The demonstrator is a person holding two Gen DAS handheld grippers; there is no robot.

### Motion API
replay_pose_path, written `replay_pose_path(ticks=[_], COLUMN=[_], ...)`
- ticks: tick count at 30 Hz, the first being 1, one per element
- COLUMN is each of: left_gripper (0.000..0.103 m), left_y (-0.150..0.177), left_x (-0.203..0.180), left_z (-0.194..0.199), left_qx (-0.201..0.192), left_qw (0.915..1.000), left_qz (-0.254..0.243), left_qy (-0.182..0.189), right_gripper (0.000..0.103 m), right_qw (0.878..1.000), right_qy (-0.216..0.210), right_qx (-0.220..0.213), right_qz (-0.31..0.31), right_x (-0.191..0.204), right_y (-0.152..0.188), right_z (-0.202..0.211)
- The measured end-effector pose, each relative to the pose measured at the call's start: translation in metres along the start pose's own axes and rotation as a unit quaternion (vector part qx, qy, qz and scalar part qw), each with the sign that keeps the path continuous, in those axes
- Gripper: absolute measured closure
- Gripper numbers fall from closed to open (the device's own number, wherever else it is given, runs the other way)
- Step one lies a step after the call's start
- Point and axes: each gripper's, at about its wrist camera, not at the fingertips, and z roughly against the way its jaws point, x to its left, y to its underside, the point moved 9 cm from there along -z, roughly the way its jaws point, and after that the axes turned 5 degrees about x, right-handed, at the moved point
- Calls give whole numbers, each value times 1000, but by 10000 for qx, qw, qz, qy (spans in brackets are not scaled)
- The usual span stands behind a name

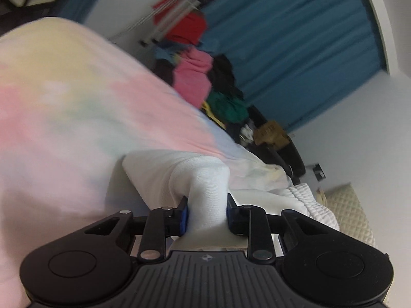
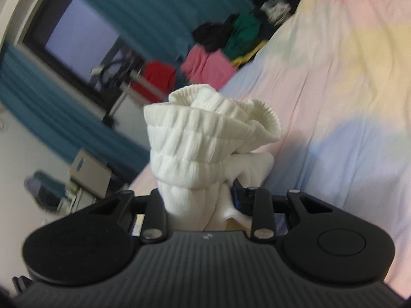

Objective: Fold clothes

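Left gripper (image 1: 206, 214) clamping white garment (image 1: 205, 179), right gripper (image 2: 200, 202) pinching its ribbed waistband (image 2: 195, 138)

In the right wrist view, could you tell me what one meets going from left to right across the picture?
Window → red garment → white garment bunched in the right gripper → pastel bedsheet.

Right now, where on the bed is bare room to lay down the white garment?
The pastel sheet is bare across its wide middle, beside the white garment held in both grippers. It is crowded along the far edge, where the clothes pile lies.
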Motion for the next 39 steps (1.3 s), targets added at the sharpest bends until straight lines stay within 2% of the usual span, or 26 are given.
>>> replay_pose_path(ticks=[6, 10, 14, 17, 20, 23, 26, 30, 32, 35, 39], left_gripper=[77, 77, 77, 77, 77, 76, 71, 64, 53, 38, 29], left_y=[-32, -44, -44, -29, 9, 49, 65, 57, 52, 50, 47], left_x=[-90, -128, -129, -116, -83, -42, -26, -39, -52, -80, -126], left_z=[-141, -231, -303, -322, -312, -313, -318, -313, -297, -253, -186], left_qx=[336, 451, 519, 590, 959, 1344, 1293, 1111, 947, 757, 446], left_qw=[9988, 9976, 9952, 9911, 9825, 9751, 9711, 9722, 9681, 9631, 9522], left_qz=[-289, -477, -816, -1128, -1516, -1759, -2003, -2048, -2288, -2545, -2981], left_qy=[222, 209, 167, 398, 503, 124, -70, -222, -388, -432, -501], right_gripper=[69, 70, 69, 69, 69, 65, 59, 54, 54, 55, 55], right_qw=[9972, 9929, 9905, 9904, 9896, 9895, 9899, 9839, 9801, 9762, 9737], right_qy=[522, 950, 1125, 1031, 889, 862, 987, 1529, 1814, 2117, 2172], right_qx=[-420, -629, -465, -350, -186, -132, -312, -289, -263, -342, -612], right_qz=[-325, -345, -637, -856, -1114, -1156, -973, -882, -767, -334, 321], right_x=[-50, -89, -144, -180, -214, -235, -236, -215, -201, -178, -131], right_y=[-125, -181, -196, -172, -123, -80, -62, -62, -64, -68, -74], right_z=[-11, -34, -71, -87, -88, -88, -88, -69, -53, -17, 36])
